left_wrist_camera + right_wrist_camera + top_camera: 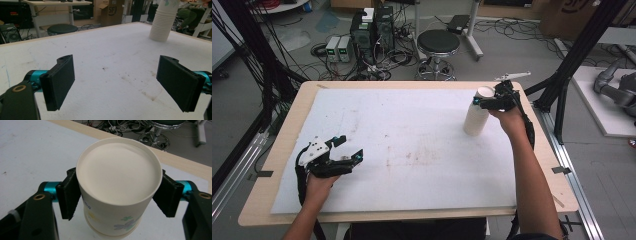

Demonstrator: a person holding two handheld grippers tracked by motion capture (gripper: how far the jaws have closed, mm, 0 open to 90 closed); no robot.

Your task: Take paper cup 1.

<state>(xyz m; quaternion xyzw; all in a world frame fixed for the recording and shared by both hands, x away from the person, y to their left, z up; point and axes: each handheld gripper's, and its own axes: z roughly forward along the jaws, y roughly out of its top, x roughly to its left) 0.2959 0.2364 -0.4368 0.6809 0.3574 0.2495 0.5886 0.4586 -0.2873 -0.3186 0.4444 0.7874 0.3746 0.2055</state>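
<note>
A tall stack of upside-down white paper cups (475,119) stands at the far right of the white mat (412,150). My right gripper (484,102) reaches it from the right, near the top. In the right gripper view the top cup (117,177), printed with small flowers, sits between both black pads (68,197), which press on its sides; my right gripper (118,197) is shut on it. My left gripper (352,146) rests low over the mat's near left, jaws wide open and holding nothing. The left gripper view has the open gripper (117,82) over stained mat, with the stack (162,22) far off.
The mat covers a wooden table (287,130) whose far edge runs just behind the stack. On the floor beyond it are a black stool (438,42), computer cases (372,30) and tangled cables. Black frame posts (562,85) stand at the right.
</note>
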